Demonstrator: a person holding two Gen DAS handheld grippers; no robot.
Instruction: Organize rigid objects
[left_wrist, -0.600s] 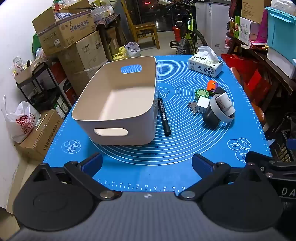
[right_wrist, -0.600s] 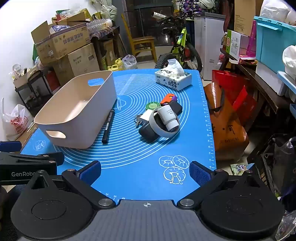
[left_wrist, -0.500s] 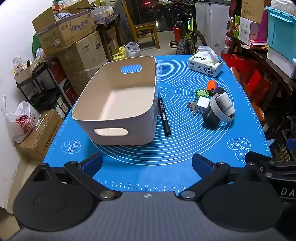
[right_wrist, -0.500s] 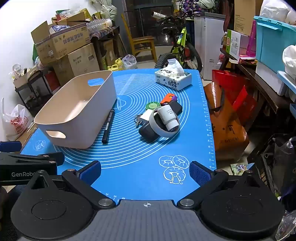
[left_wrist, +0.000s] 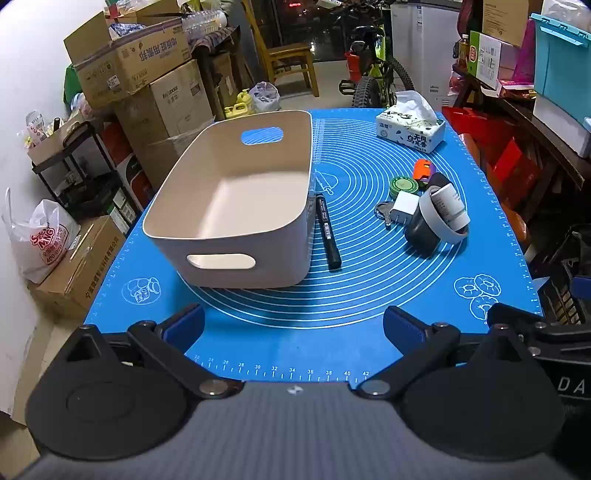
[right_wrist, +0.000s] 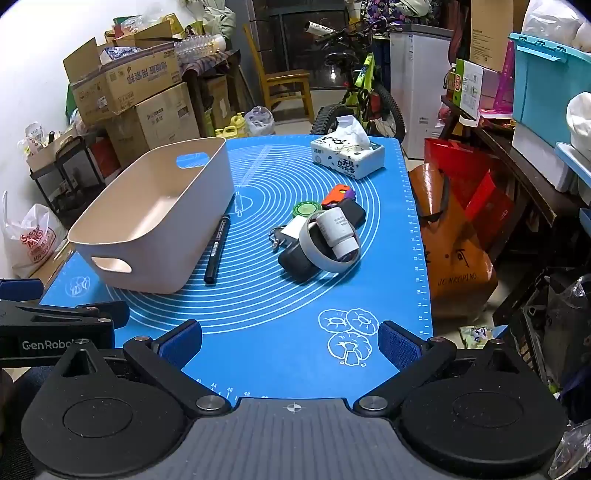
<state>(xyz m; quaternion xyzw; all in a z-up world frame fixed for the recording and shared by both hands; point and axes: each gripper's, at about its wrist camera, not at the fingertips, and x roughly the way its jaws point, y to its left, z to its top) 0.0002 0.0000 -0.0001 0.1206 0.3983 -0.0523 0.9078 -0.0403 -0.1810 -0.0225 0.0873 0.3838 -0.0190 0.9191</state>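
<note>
Beige plastic bin (left_wrist: 236, 206) stands empty beside a black marker (left_wrist: 327, 232).

Empty beige bin (left_wrist: 236, 206) sits on the left, black marker (left_wrist: 327, 230) lying flat right beside it, and a little pile of gadgets (left_wrist: 428, 206) further right.

Keys (left_wrist: 384, 214) half hidden behind white charger (left_wrist: 404, 208).
</note>
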